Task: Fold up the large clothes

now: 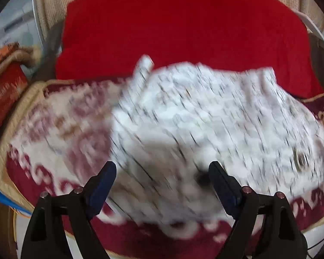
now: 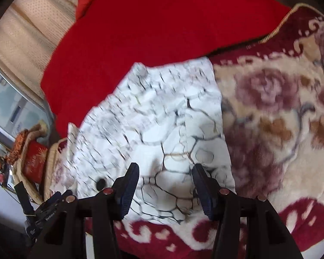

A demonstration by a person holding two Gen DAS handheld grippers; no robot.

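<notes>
From the left wrist view, the left hand-held gripper (image 1: 162, 172) hangs over the near part of a white garment (image 1: 205, 125) with a dark crackle print, its two blue-padded fingers (image 1: 103, 181) spread well apart with nothing between them. The garment lies bunched on a floral blanket (image 1: 54, 125) in maroon and cream, and its far edge laps onto a plain red cloth (image 1: 172, 28) spread behind. This view is heavily motion-blurred, so the print reads only as streaks; a round metallic spot sits near the garment's right edge, too smeared to name. Far left, a red cushion (image 1: 4, 90) with gold markings rests by a beige knitted cover (image 1: 51, 4) — the garment itself hides most of the blanket's middle. From the right wrist view, the right hand-held gripper (image 2: 165, 172) also stands with its fingers (image 2: 129, 183) apart and empty, hovering above the garment's (image 2: 157, 118) near right corner. Here the print is sharper close by: a net of dark lines around pale cells. This view shows what the other does not — the wide stretch of blanket (image 2: 280, 108) to the garment's right, with its large rose pattern and corded gold edging, and the other hand-held gripper's black body (image 2: 45, 211) at near left. A small dark round button or spot lies on the garment just left of the left finger. The red cloth (image 2: 151, 17) fills the far side, and the cushion (image 2: 35, 161) shows small at far left beside a glass-fronted surface.
</notes>
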